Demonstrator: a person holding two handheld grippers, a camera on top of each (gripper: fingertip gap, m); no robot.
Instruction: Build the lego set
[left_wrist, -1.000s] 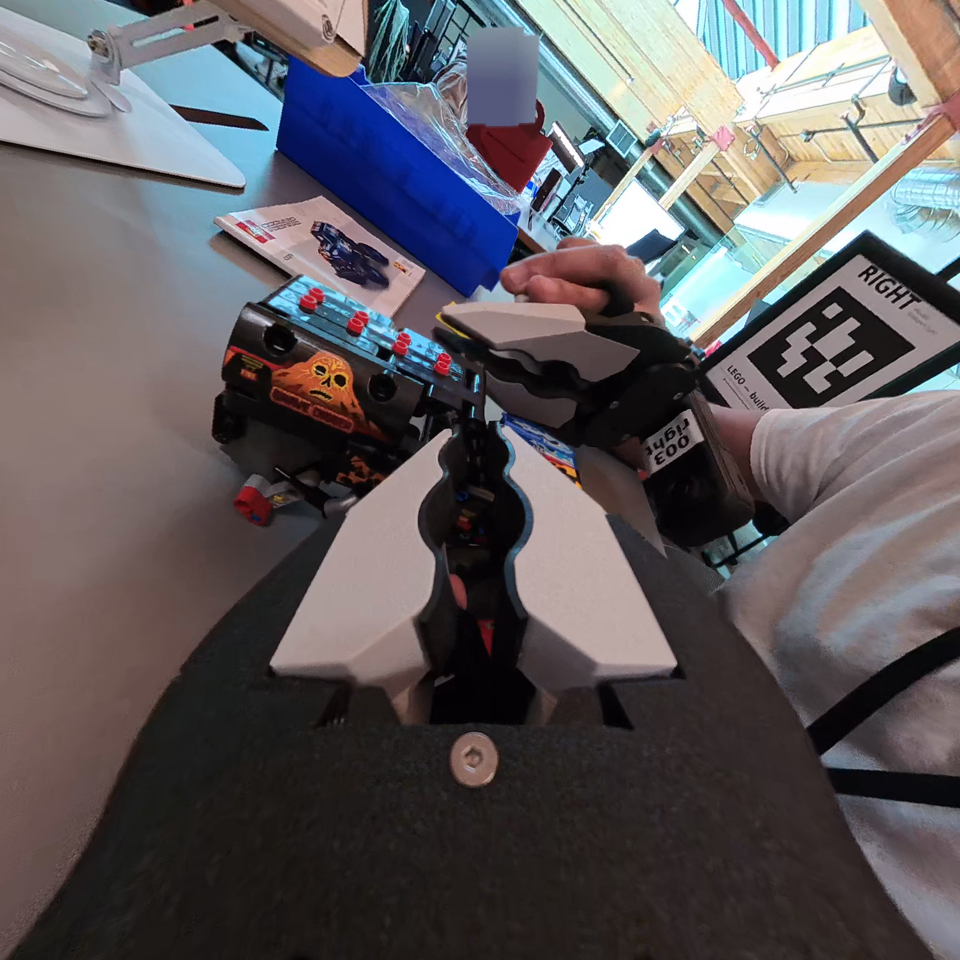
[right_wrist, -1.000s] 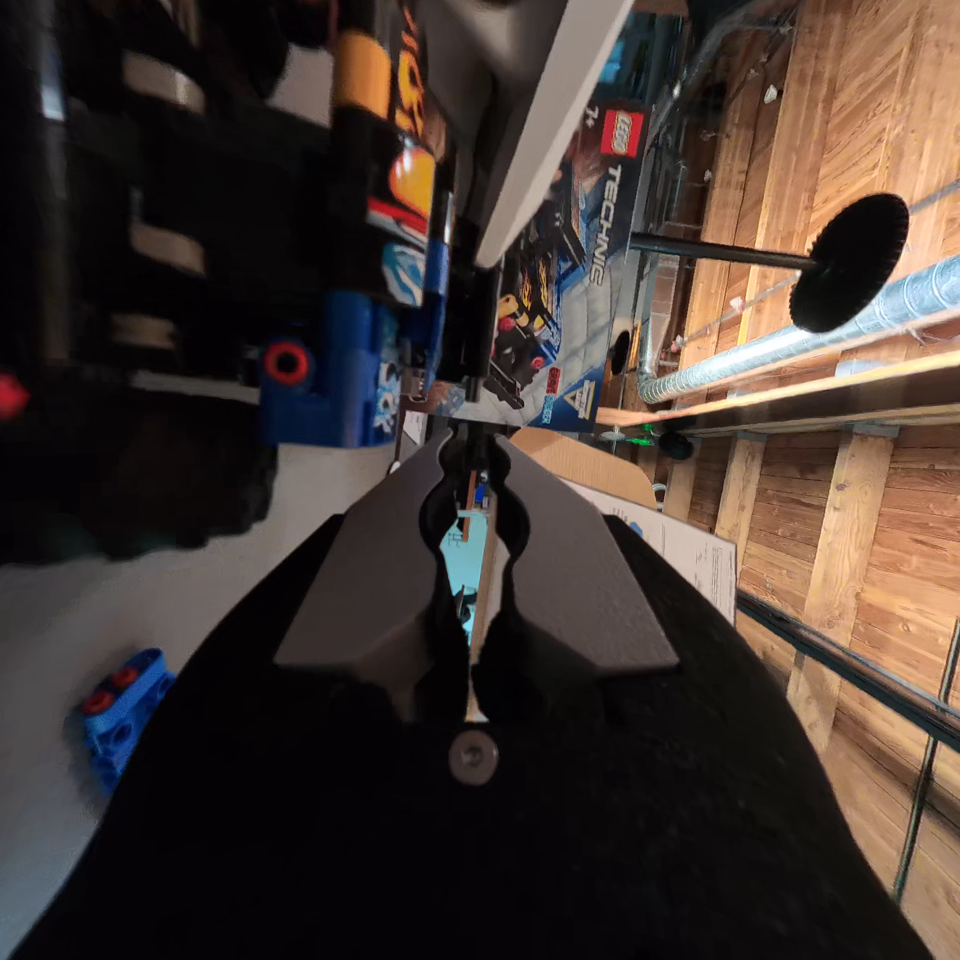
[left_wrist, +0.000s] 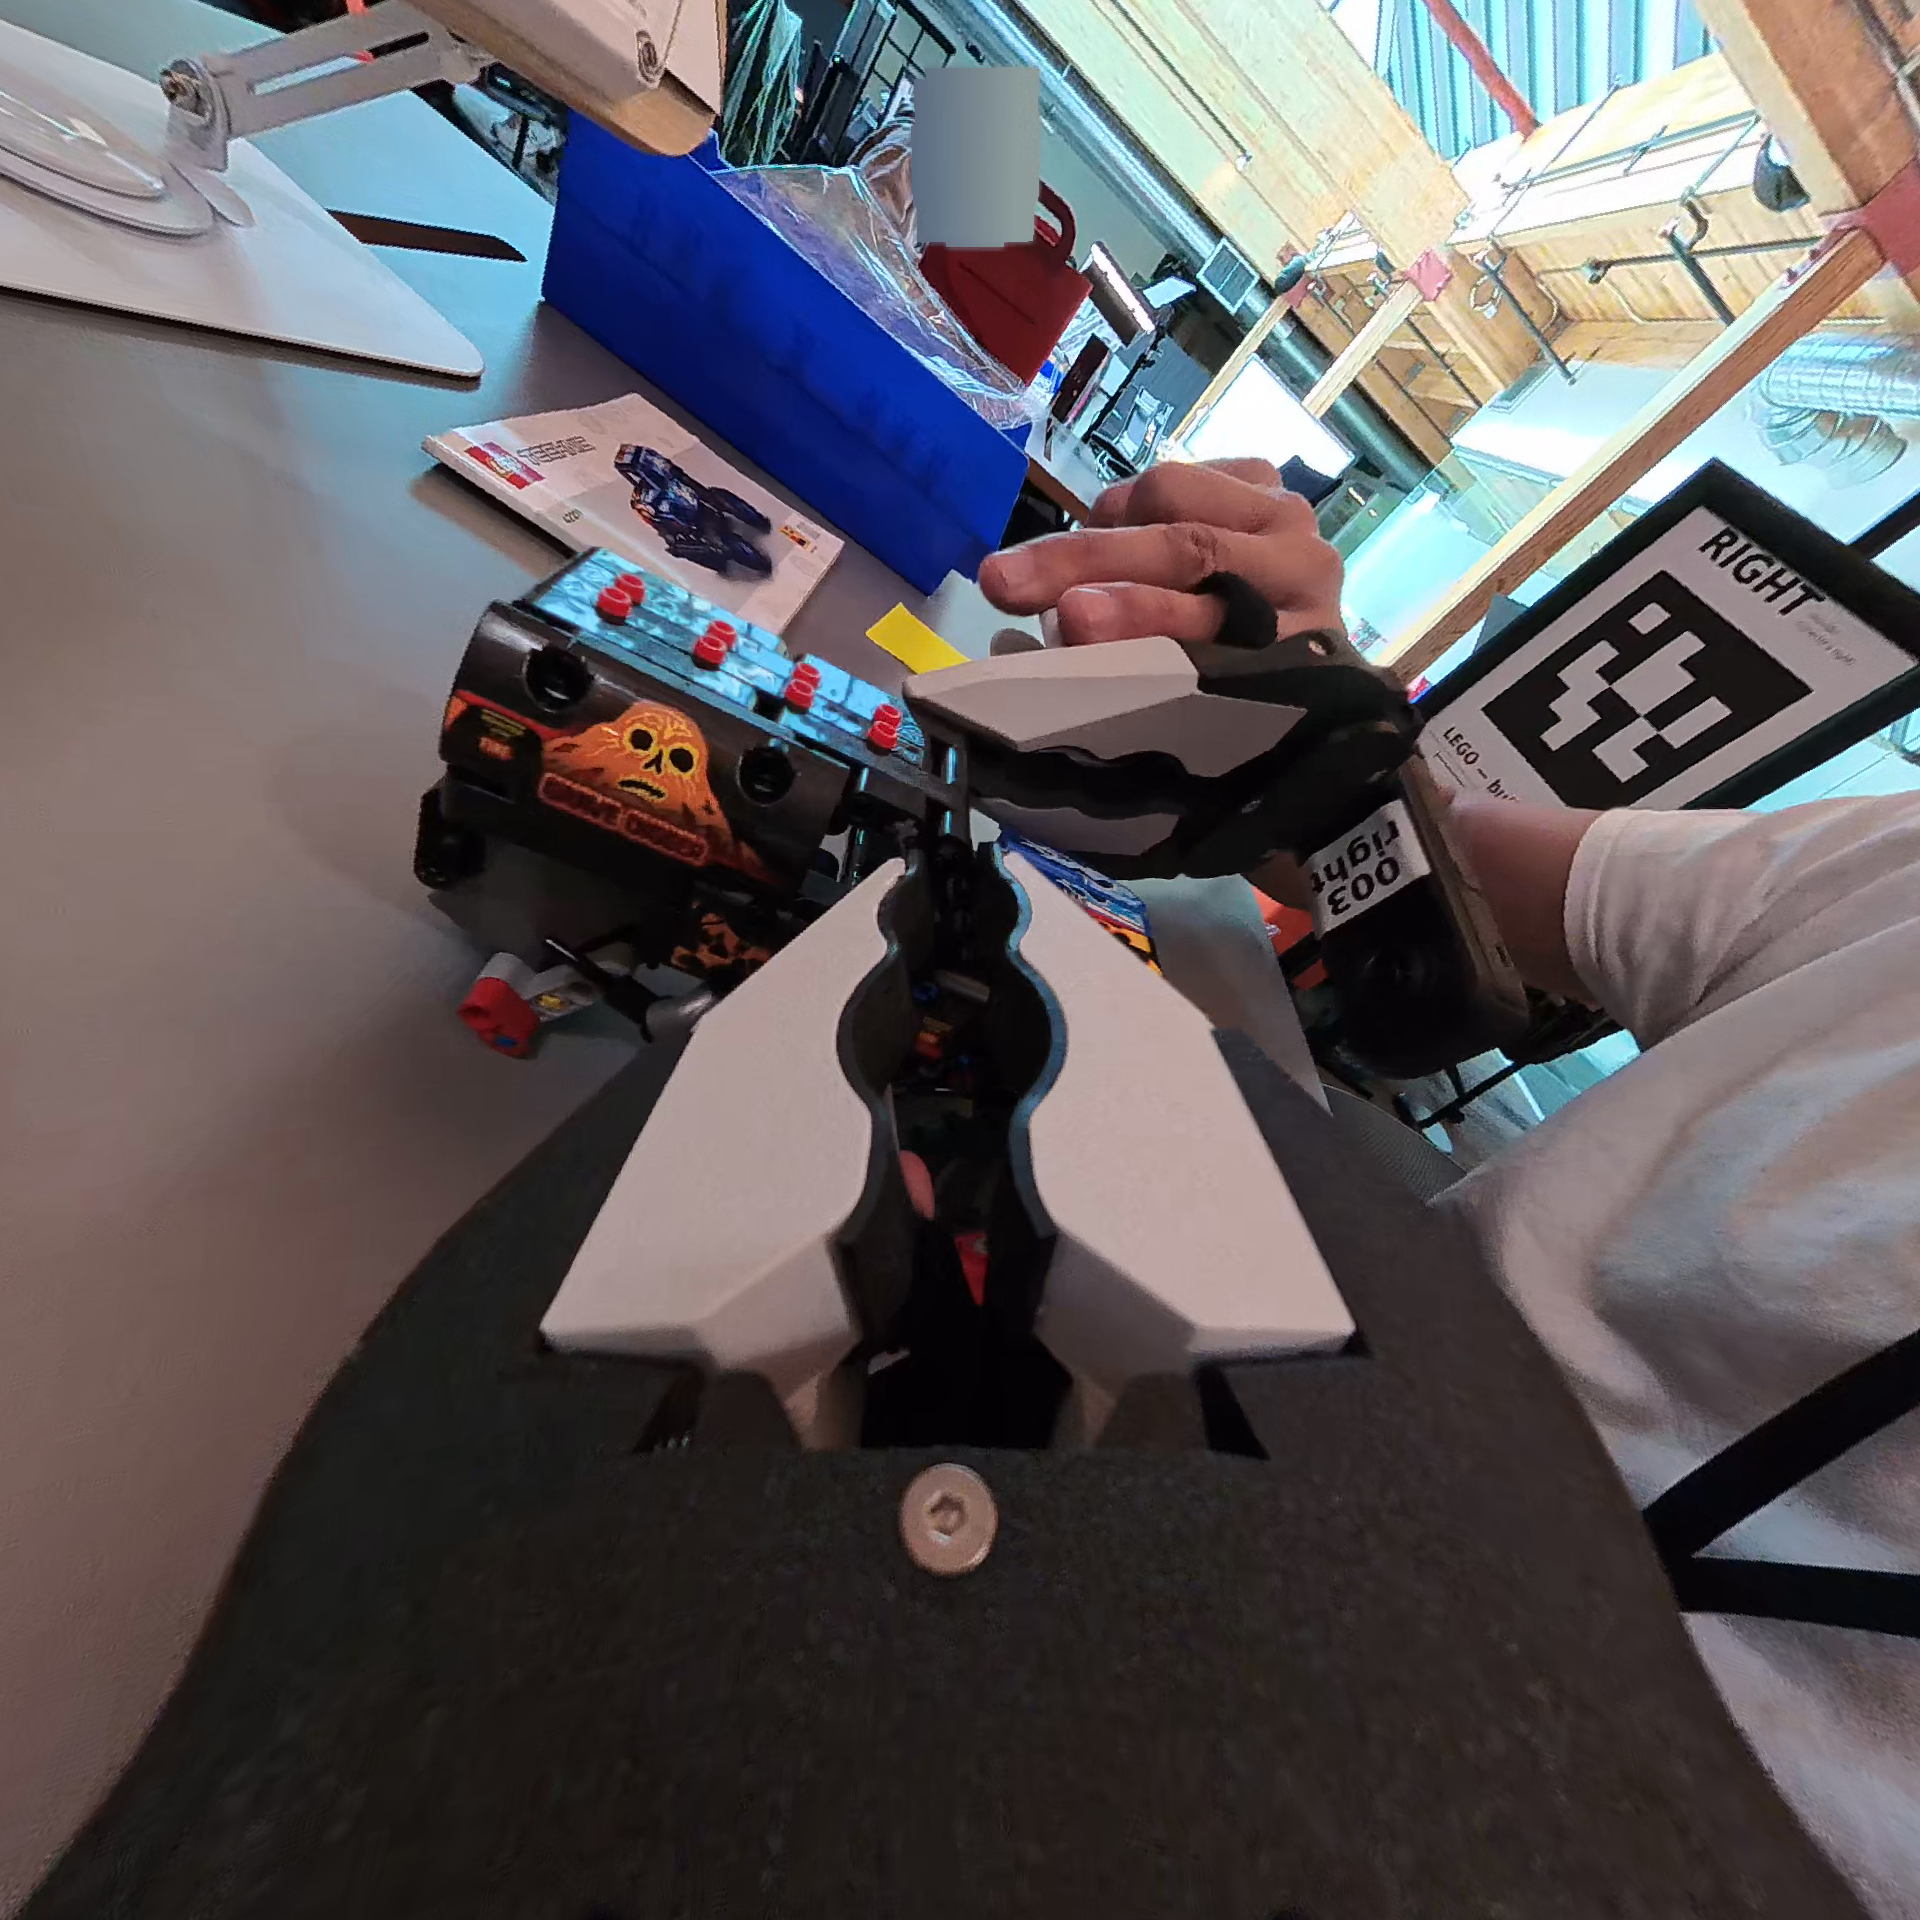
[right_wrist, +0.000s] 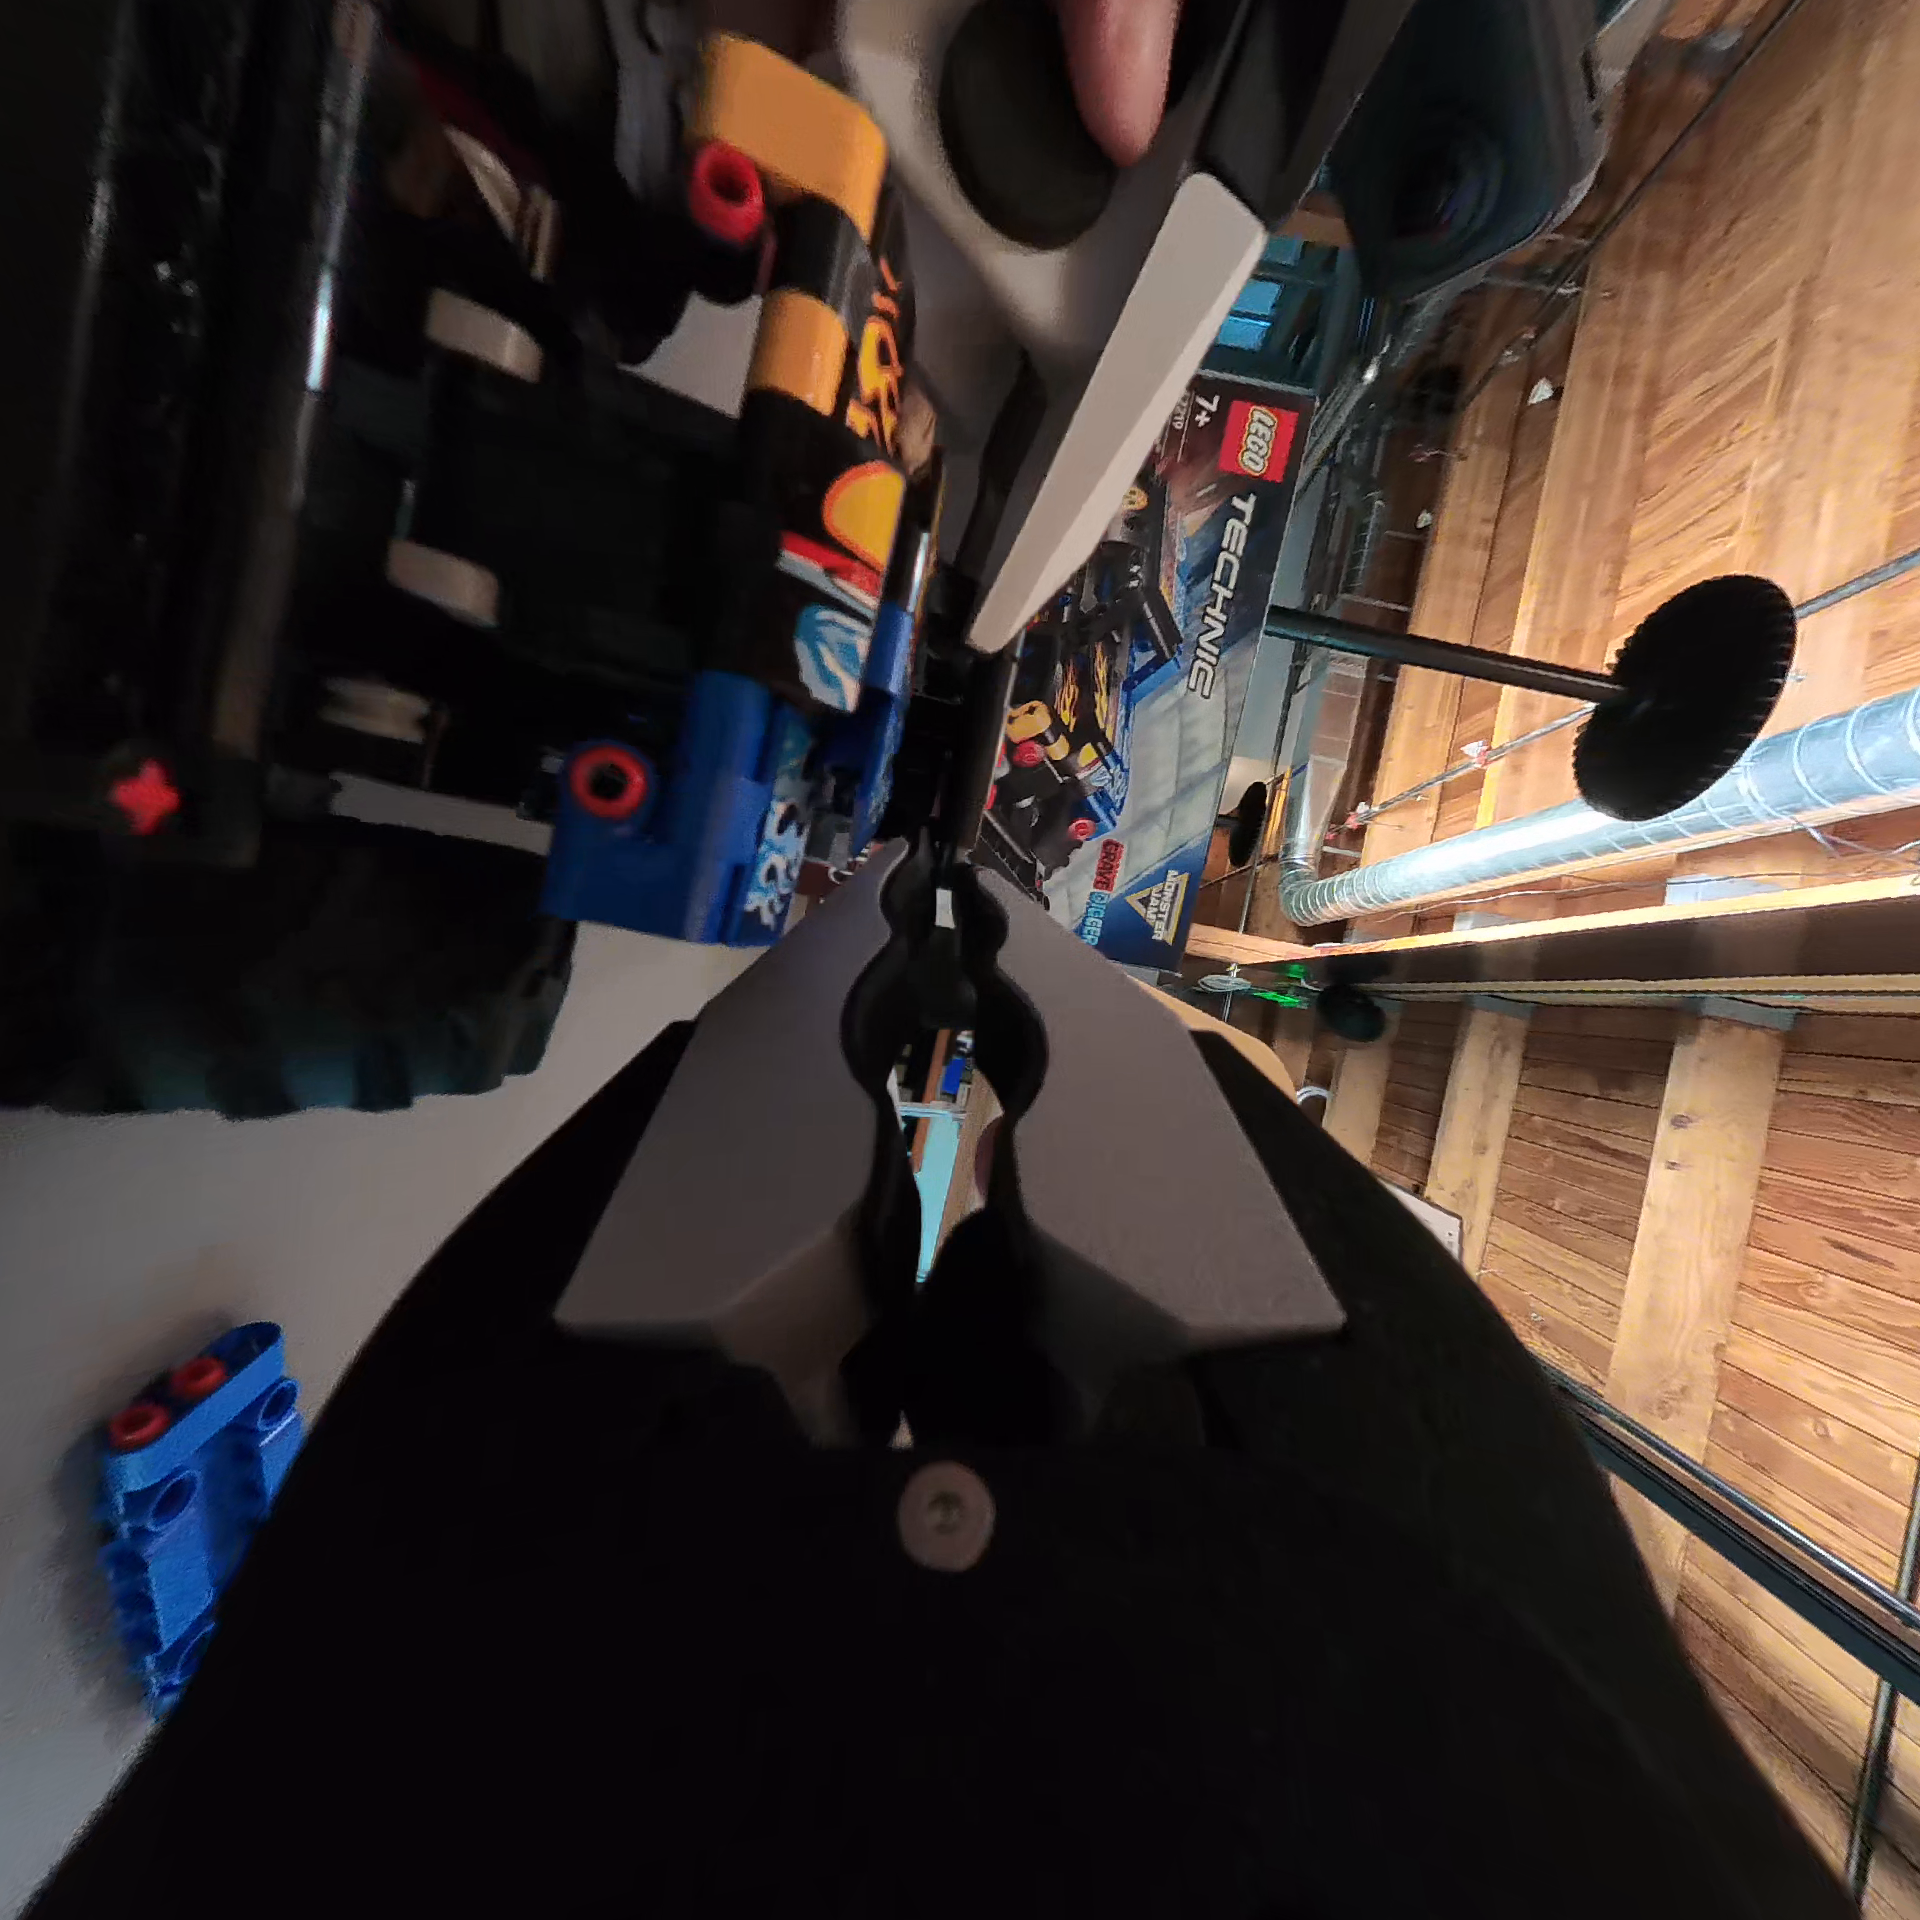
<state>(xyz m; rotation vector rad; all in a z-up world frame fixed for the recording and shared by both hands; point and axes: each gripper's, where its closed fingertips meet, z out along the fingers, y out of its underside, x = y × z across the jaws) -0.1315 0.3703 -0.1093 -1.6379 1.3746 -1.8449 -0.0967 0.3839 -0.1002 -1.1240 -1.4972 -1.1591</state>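
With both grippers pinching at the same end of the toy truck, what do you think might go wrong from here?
1. The left gripper and right gripper meet at one thin black part of the toy truck; pulling apart may snap it off.
2. The truck lies tilted on the table, so it may slide.

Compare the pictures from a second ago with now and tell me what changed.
Very little. Both grippers stay shut on the same thin black part at the end of the toy truck: left gripper, right gripper. In the right wrist view the truck and left gripper look slightly nearer, and the black part now sits deeper between its fingers. The truck, booklet, blue bin and loose blue piece have not moved.
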